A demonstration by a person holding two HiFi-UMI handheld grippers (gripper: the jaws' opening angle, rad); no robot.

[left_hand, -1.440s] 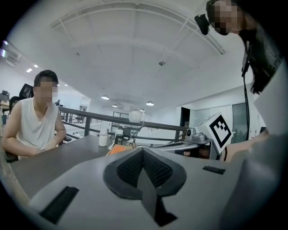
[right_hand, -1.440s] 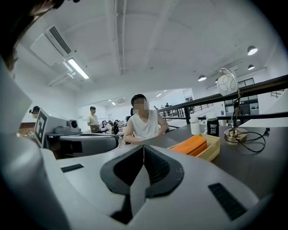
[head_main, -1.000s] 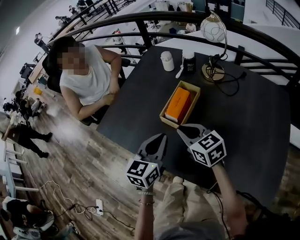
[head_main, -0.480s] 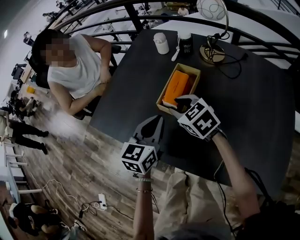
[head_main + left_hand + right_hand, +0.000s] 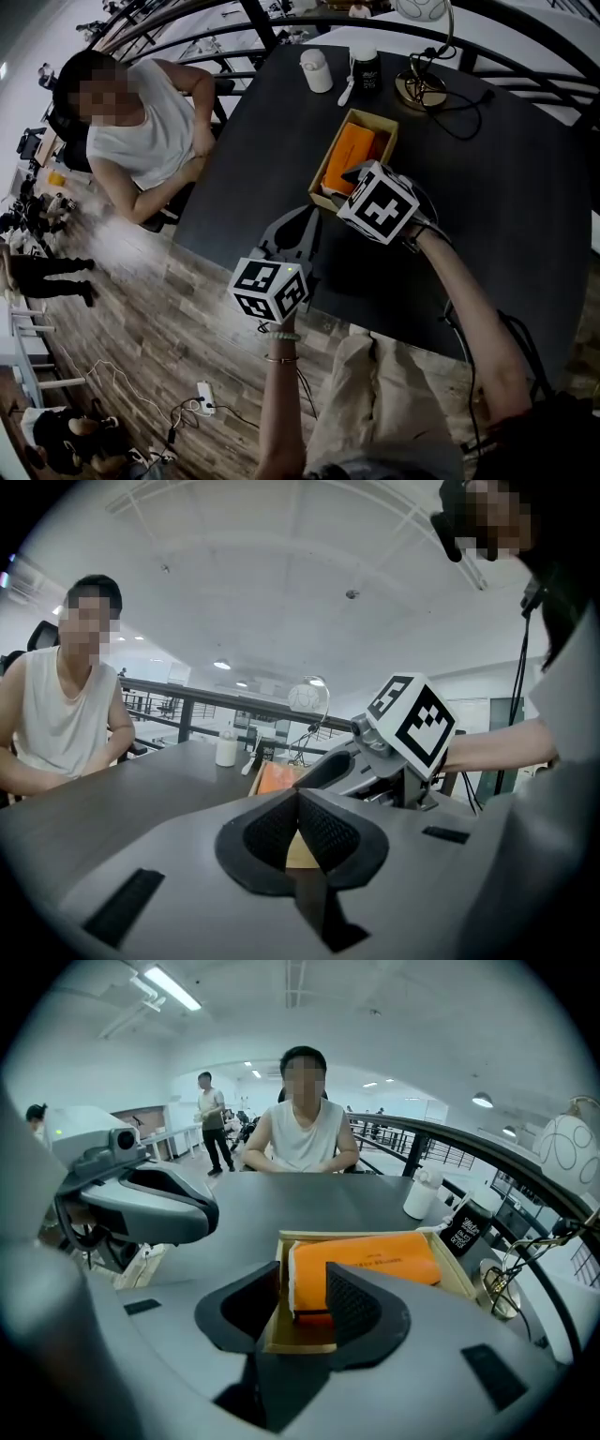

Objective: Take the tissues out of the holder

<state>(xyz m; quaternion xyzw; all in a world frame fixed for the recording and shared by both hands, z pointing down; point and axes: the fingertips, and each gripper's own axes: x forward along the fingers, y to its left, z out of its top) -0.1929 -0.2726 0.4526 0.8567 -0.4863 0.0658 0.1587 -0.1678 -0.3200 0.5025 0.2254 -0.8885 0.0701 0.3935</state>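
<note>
Starting from the left: a person in a white sleeveless top [image 5: 141, 131] was sitting at the far-left edge of the dark table [image 5: 525, 187], not involved at all. My left gripper [image 5: 306, 216] hung over the near table edge with its jaws pressed together and nothing in them, basically just parked there.

Just to the right of it was the wooden holder [image 5: 387, 141], with the orange tissue pack [image 5: 349, 155] lying flat inside, so nothing was out yet. My right gripper [image 5: 302, 1297] was right at the near end of the holder, jaws opening wide and lined up on the end of the pack. The pads weren't pressing on it, so no grip.

So progress was roughly zero. I'd only made the approach, and what I reckoned was left was closing on the pack, lifting it clear of the holder and setting it down on the table.
</note>
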